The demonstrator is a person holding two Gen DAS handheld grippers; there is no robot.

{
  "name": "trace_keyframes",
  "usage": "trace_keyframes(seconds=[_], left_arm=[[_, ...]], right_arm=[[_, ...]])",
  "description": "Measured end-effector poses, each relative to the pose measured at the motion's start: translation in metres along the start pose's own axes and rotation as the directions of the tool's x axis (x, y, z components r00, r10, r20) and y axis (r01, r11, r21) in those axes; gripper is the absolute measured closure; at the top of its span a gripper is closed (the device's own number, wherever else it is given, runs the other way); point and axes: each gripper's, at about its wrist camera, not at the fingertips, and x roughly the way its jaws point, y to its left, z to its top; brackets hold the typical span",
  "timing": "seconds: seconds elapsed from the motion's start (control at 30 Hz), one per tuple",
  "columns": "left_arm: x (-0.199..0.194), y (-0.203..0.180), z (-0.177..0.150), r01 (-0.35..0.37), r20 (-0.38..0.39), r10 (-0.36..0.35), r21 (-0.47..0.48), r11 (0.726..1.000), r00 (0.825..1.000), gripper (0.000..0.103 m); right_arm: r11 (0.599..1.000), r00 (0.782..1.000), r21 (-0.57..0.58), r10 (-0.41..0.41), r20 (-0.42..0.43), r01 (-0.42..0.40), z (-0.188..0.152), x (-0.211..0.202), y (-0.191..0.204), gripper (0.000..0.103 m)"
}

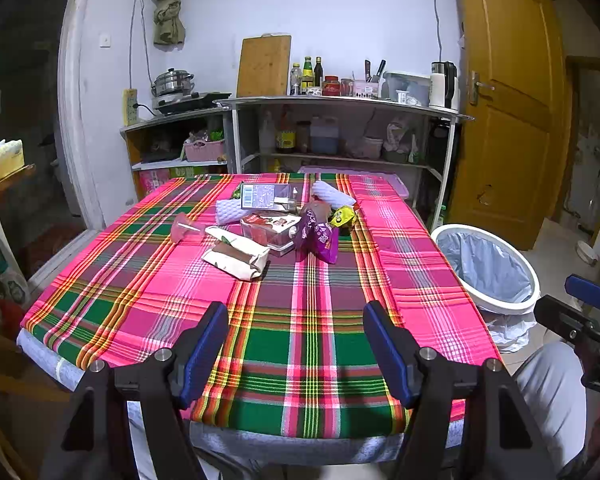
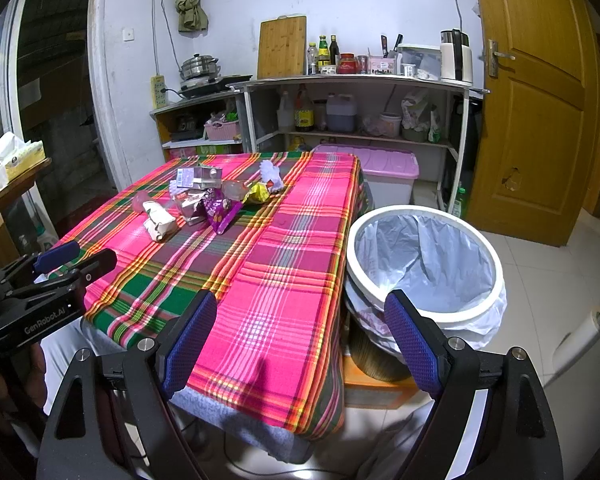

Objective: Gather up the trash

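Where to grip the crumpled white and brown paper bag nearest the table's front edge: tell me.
Grip the crumpled white and brown paper bag across its narrow width, coming from above on the near side: it lies flat, elongated, foremost in the pile, so nothing blocks the open left gripper.

Only 1 text reads clearly: "GenRobot.AI", in pale letters on the black body of the left gripper [image 2: 56, 258], seen in the right wrist view well left of the table [image 2: 300, 240]. In the left wrist view, a single pale letter, apparently "D", shows on the right gripper [image 1: 588, 292] at the frame edge, right of the table [image 1: 300, 340]. The purple packet [image 1: 318, 234] in the trash pile on the table carries white characters, too small to read. The blue-labelled box [image 1: 265, 196] behind that packet bears fine print and a barcode-like patch, also illegible. Bottle labels on the shelf beyond the table cannot be read.
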Motion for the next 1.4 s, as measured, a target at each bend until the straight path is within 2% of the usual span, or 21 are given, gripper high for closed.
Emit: trace_keyframes(seconds=[1.0, 1.4], left_arm=[[0.000, 0.000, -0.003, -0.002, 0.000, 0.002, 0.001, 1.000, 1.000, 0.034], [0.012, 0.009, -0.004, 0.042, -0.023, -0.042, -0.019, 0.999, 0.999, 0.034]], right_arm=[[1.000, 1.000, 0.000, 0.001, -0.001, -0.001, 0.000, 0.000, 0.000, 0.017], [1.000, 1.000, -0.004, 0.012, -0.015, -0.012, 0.000, 0.010, 0.001, 0.017]])
